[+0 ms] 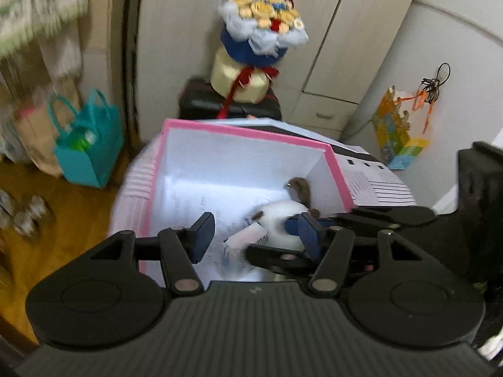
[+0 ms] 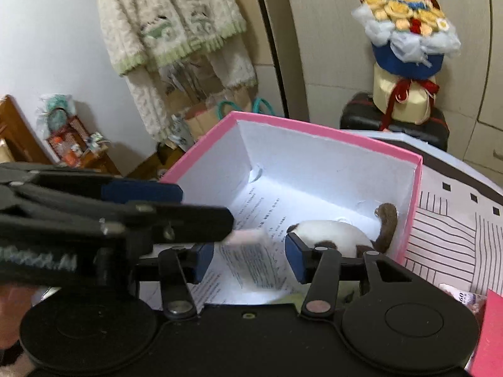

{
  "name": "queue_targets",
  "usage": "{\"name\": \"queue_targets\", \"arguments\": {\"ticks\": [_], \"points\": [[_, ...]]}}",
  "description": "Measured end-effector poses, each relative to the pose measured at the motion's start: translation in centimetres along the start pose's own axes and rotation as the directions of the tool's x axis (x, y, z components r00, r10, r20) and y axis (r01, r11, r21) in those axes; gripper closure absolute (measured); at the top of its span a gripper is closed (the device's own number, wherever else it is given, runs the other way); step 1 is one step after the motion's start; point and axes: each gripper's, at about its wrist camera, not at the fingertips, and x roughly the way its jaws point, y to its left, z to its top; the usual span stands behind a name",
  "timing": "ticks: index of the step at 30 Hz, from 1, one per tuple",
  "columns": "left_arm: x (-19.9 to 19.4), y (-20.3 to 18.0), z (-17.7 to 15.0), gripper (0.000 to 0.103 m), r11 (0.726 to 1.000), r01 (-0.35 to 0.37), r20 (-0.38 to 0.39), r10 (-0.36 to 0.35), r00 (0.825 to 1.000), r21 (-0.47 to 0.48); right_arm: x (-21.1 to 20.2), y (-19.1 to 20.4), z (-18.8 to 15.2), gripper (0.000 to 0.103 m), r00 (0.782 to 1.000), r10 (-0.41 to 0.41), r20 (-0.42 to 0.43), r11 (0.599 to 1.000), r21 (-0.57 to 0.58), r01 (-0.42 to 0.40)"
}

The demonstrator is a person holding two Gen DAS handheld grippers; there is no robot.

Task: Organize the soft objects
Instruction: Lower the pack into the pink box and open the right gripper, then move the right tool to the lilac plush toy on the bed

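Observation:
A pink box (image 1: 248,132) with white inner walls stands open below both grippers. In its right corner lies a white and brown plush toy (image 2: 330,232), and a printed sheet covers the box floor. A small pink-white tag (image 2: 248,237), blurred, lies next to the toy. My right gripper (image 2: 250,259) hangs over the near part of the box. Its jaws are apart with only the sheet showing between them, and the toy (image 1: 283,216) sits just beyond its right pad. My left gripper (image 1: 255,237) is also open above the box, reaching in from the left (image 2: 204,205) with nothing pressed between its pads.
The box rests on a surface covered by a striped, printed sheet (image 2: 446,220). Behind it a flower bouquet (image 1: 264,25) sits on a cream tub on a black suitcase (image 1: 204,103). A teal bag (image 1: 88,144) stands on the wooden floor at left, and fluffy clothes (image 2: 169,25) hang on the wall.

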Motion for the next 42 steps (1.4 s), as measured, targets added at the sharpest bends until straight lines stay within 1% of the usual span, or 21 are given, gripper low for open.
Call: {"name": "queue_targets", "arguments": {"ticks": [3,7,10,13,17,20,22,24,27,29,33,35,38,42], "points": [[-2.3,-0.4,-0.7,0.045,1.000,-0.003,0.038,0.002,0.999,0.029,-2.5,0.5,-1.0,0.047,0.999,0.023,0.040,0.999,-0.025,-0.022],[-5.6,-1.3,-2.0,0.045,0.998,0.005,0.088,-0.010,0.996,0.061,-6.0,1.2,-2.4,0.047,0.997,0.018,0.075,0.998,-0.061,-0.014],[-7.9,-2.3,-3.1,0.045,0.995,0.011,0.110,-0.021,0.994,0.096,-9.0,1.4,-4.0,0.047,0.994,0.024,0.102,0.998,-0.061,-0.018],[-10.0,-3.7,-4.3,0.045,0.991,0.013,0.133,-0.031,0.991,0.136,-12.1,1.7,-5.7,0.047,0.990,0.010,0.144,0.996,-0.084,0.002],[-12.6,-6.0,-5.8,0.045,0.980,0.032,0.152,-0.063,0.986,0.199,-16.1,1.7,-7.8,0.045,0.981,0.001,0.192,0.995,-0.095,0.017],[-14.3,-8.0,-6.9,0.045,0.968,0.058,0.162,-0.099,0.982,0.244,-19.1,1.9,-9.4,0.045,0.976,0.006,0.218,0.991,-0.132,0.023],[-15.2,-9.2,-7.6,0.045,0.961,0.071,0.169,-0.120,0.978,0.268,-21.0,1.9,-10.6,0.042,0.972,0.009,0.236,0.988,-0.150,0.027],[-15.7,-10.7,-8.3,0.045,0.955,0.080,0.173,-0.134,0.976,0.286,-22.7,1.8,-11.8,0.039,0.967,-0.006,0.256,0.985,-0.164,0.049],[-15.6,-12.9,-9.3,0.045,0.941,0.102,0.162,-0.161,0.974,0.322,-24.2,1.3,-13.9,0.039,0.960,-0.053,0.276,0.976,-0.187,0.108],[-14.9,-14.5,-9.9,0.045,0.929,0.121,0.138,-0.179,0.974,0.351,-24.6,0.6,-15.4,0.039,0.957,-0.081,0.278,0.972,-0.189,0.138],[-12.5,-17.5,-10.9,0.045,0.907,0.154,0.087,-0.203,0.975,0.392,-25.0,-1.7,-17.9,0.038,0.959,-0.104,0.264,0.979,-0.144,0.146],[-10.9,-18.6,-11.3,0.045,0.901,0.170,0.056,-0.208,0.976,0.399,-24.9,-2.7,-18.8,0.037,0.959,-0.115,0.260,0.978,-0.141,0.156],[-8.4,-19.8,-11.8,0.045,0.905,0.179,0.018,-0.201,0.979,0.387,-24.1,-4.2,-19.7,0.037,0.963,-0.118,0.243,0.977,-0.144,0.157],[-5.0,-20.4,-12.3,0.047,0.925,0.165,-0.021,-0.168,0.986,0.343,-21.9,-6.1,-20.3,0.037,0.969,-0.121,0.213,0.979,-0.138,0.153]]}}
